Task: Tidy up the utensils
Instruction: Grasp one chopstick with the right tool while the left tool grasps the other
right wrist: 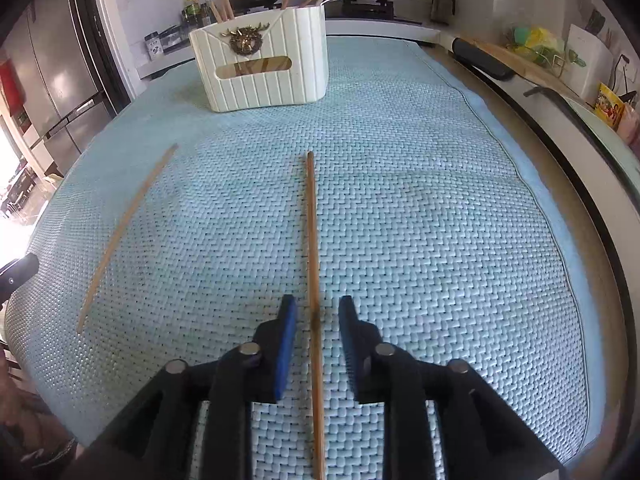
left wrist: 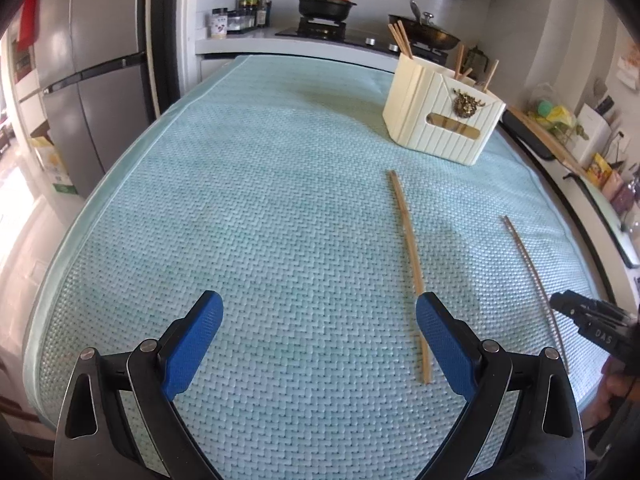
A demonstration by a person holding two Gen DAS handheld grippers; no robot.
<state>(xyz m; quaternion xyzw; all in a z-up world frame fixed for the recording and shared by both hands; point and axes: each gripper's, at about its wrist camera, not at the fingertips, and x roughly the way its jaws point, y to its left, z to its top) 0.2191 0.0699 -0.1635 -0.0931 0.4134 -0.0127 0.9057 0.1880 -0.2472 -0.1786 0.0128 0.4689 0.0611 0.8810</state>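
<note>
Two wooden chopsticks lie on a light blue woven mat point(left wrist: 260, 208). One chopstick point(left wrist: 408, 248) lies just in front of my left gripper's right finger; it shows at the left of the right wrist view point(right wrist: 128, 236). The other chopstick point(right wrist: 313, 280) runs between the fingers of my right gripper point(right wrist: 318, 316), which is open around it without touching. It also shows in the left wrist view point(left wrist: 528, 264). My left gripper point(left wrist: 320, 316) is wide open and empty. A cream utensil holder point(left wrist: 440, 116) point(right wrist: 260, 68) with several chopsticks in it stands at the far side.
A stove with a black pot point(left wrist: 326, 4) and a wok point(left wrist: 432, 32) is behind the mat. A fridge point(left wrist: 80, 80) stands at the left. A counter edge with packets point(left wrist: 600, 168) runs along the right.
</note>
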